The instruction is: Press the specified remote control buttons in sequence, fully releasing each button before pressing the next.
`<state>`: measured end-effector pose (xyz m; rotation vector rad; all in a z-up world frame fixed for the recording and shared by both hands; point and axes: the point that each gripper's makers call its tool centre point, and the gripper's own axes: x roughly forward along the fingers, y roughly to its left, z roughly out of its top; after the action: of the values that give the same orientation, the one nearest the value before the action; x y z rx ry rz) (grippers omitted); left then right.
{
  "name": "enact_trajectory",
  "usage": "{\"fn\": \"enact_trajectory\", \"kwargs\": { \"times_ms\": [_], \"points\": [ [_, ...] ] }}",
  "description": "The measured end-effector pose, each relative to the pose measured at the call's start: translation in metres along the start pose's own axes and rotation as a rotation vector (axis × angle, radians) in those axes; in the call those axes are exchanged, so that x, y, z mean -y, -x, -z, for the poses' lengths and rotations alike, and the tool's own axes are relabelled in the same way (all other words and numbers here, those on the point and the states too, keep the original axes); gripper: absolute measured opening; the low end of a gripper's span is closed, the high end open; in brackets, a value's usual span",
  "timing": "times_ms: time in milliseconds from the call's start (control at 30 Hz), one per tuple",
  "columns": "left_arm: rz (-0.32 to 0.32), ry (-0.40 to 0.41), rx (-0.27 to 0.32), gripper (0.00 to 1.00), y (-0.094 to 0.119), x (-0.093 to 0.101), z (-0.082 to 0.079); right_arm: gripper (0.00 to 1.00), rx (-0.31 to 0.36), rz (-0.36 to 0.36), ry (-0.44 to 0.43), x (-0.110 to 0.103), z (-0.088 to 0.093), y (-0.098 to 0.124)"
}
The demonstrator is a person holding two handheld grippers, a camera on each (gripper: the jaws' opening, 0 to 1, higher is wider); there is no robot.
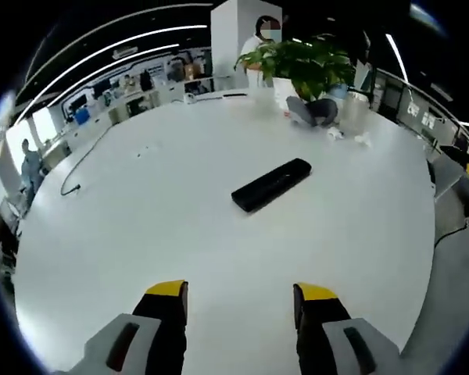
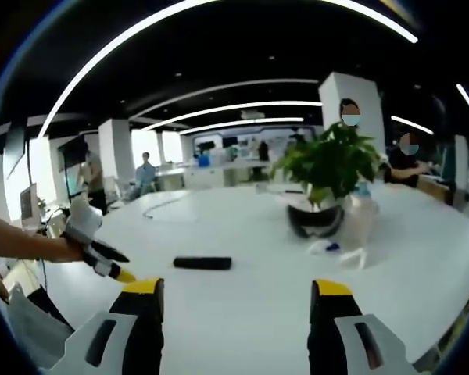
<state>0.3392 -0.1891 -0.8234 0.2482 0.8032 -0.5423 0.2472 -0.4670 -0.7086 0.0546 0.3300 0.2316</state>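
We open with the one container on show: a white pot (image 1: 285, 87) at the far side of the white table (image 1: 180, 234), holding a leafy green plant (image 1: 301, 58). In the right gripper view the same plant (image 2: 328, 160) rises over a dark, goggle-like object (image 2: 313, 221) lying just in front of the pot. What that object is, we cannot tell.

Now the star of the show: one black remote control (image 1: 271, 184) lies flat near the middle of the table, angled with its right end farther away. In the right gripper view the remote control (image 2: 202, 263) sits left of centre, well apart from the plant. Nothing stands between it and the grippers.

The left gripper (image 1: 241, 295) hovers on the near side of the remote, jaws spread wide, nothing between the yellow tips. The right gripper (image 2: 238, 291) is likewise spread, pinching nothing. From the left of that view the other gripper (image 2: 102, 254) comes in, held in a person's hand.

Around the edges: one thin dark cable (image 1: 82, 164) snakes over the far left of the table, and a few small white scraps (image 1: 348, 137) lie right of the pot. We count three people (image 2: 144, 173) in the background of the right gripper view.
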Motion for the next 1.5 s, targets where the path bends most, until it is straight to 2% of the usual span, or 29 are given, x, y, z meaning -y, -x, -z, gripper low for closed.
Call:
{"fn": "enact_trajectory", "kwargs": {
  "times_ms": [67,233,400,467,567,700,833,1033,1100,1267,1433,1500],
  "points": [
    [0.007,0.066,0.034,0.57,0.011,0.005,0.002,0.75,-0.001,-0.001,0.002,0.0,0.0,0.0],
    [-0.009,0.155,0.119,0.59,0.04,0.01,0.005,0.76,-0.008,-0.008,0.015,-0.003,0.0,0.0],
    [-0.059,0.171,0.197,0.6,0.068,0.011,0.008,0.76,-0.007,-0.004,0.02,-0.002,-0.001,0.002],
    [-0.075,0.168,0.21,0.61,0.079,0.013,0.011,0.76,-0.013,0.017,0.058,0.004,-0.001,0.003],
    [-0.115,0.168,0.256,0.64,0.093,0.013,0.012,0.76,-0.015,0.023,0.036,0.007,0.001,0.005],
    [-0.158,0.185,0.306,0.74,0.108,0.016,0.013,0.77,-0.021,0.049,0.033,0.013,0.003,0.008],
    [-0.223,0.153,0.337,0.79,0.123,0.015,0.017,0.8,-0.03,0.071,0.003,0.02,0.008,0.01],
    [-0.315,0.203,0.437,0.94,0.142,0.0,0.02,0.94,-0.021,0.101,0.01,0.024,0.009,0.008],
    [-0.331,0.247,0.469,0.99,0.146,-0.002,0.023,0.98,-0.024,0.106,0.024,0.023,0.01,0.007],
    [-0.365,0.304,0.473,1.0,0.147,-0.007,0.036,0.99,-0.042,0.105,0.058,0.021,0.014,0.006],
    [-0.44,0.262,0.43,1.0,0.143,-0.016,0.045,0.99,-0.051,0.103,0.09,0.019,0.015,0.005],
    [-0.447,0.26,0.436,1.0,0.145,-0.013,0.043,0.99,-0.06,0.103,0.098,0.019,0.017,0.005]
  ]
}}
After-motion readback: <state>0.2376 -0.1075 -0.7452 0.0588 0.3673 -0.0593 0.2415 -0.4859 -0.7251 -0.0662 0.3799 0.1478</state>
